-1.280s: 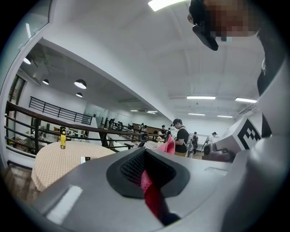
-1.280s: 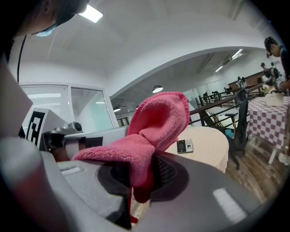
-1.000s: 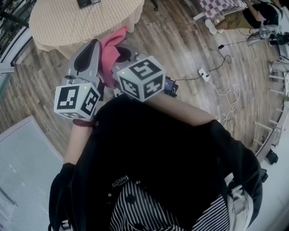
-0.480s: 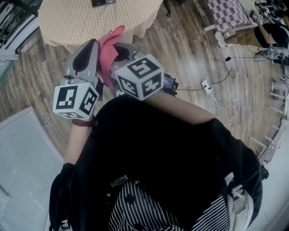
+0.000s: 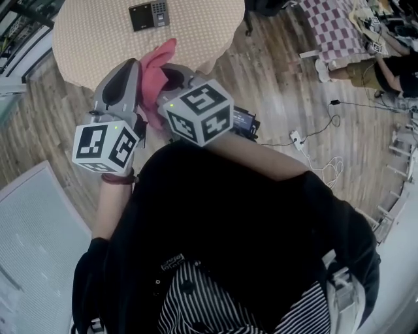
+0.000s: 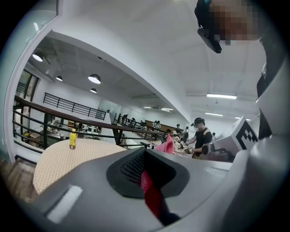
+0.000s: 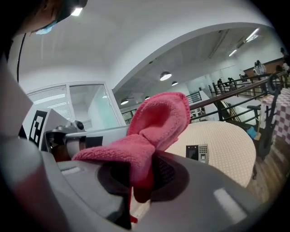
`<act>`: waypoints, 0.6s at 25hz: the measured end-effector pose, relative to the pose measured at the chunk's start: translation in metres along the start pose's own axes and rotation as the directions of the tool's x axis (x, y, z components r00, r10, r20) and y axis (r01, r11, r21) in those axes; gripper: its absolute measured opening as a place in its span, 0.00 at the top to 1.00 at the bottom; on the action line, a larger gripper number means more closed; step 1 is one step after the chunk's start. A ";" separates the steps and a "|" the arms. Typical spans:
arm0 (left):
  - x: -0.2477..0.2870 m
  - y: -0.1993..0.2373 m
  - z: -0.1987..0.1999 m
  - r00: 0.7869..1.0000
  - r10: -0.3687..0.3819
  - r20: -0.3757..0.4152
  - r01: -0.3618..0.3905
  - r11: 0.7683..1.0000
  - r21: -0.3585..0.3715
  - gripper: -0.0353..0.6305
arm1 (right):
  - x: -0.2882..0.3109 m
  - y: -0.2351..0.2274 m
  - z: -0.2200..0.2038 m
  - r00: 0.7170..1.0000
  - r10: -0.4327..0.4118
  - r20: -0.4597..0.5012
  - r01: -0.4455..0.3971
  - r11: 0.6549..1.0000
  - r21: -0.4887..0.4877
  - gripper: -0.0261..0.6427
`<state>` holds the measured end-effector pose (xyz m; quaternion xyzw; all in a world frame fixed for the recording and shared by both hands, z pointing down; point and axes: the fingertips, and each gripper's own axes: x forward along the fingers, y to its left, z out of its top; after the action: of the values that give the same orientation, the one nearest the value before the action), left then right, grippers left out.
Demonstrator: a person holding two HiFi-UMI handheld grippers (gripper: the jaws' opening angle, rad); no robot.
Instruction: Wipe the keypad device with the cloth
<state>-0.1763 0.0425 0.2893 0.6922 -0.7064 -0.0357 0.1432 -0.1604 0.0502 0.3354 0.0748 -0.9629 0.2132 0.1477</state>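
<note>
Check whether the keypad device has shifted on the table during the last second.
No. The keypad device keeps its place on the table; both slid down the head view together, so the camera moved.

Black top (image 5: pixel 235 209) — striped garment (image 5: pixel 215 303) beneath.

Large open indoor hall, seemingly a shared workspace, plank floor (image 5: pixel 281 78), round cloth-covered worktop (image 5: pixel 91 45), balcony railing (image 6: pixel 72 107), pendant lamps (image 6: pixel 94 79), power strip (image 5: pixel 296 139) with trailing cables, people (image 6: pixel 200 136) at distant tables.
</note>
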 end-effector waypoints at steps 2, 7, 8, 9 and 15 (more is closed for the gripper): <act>0.022 0.008 0.011 1.000 0.020 -0.005 -0.020 1.000 0.001 0.95 | 0.011 -0.016 0.017 1.000 0.021 -0.004 -0.021 1.000 0.002 0.86; 0.071 0.024 0.031 0.997 0.067 -0.025 -0.067 0.998 -0.001 0.95 | 0.033 -0.053 0.051 0.997 0.075 -0.013 -0.075 0.997 0.017 0.86; 0.080 0.026 0.035 0.997 0.074 -0.027 -0.074 0.997 0.001 0.95 | 0.036 -0.060 0.057 0.996 0.087 -0.009 -0.086 0.996 0.020 0.86; 0.088 0.029 0.039 0.996 0.081 -0.026 -0.081 0.997 0.004 0.95 | 0.040 -0.066 0.063 0.995 0.096 -0.005 -0.096 0.995 0.021 0.86; 0.114 0.036 0.048 0.993 0.114 -0.027 -0.113 0.993 0.029 0.95 | 0.051 -0.087 0.079 0.991 0.132 0.004 -0.132 0.991 0.030 0.86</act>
<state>-0.2229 -0.0754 0.2698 0.6534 -0.7428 -0.0079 0.1458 -0.2102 -0.0658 0.3168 0.0133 -0.9625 0.2371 0.1310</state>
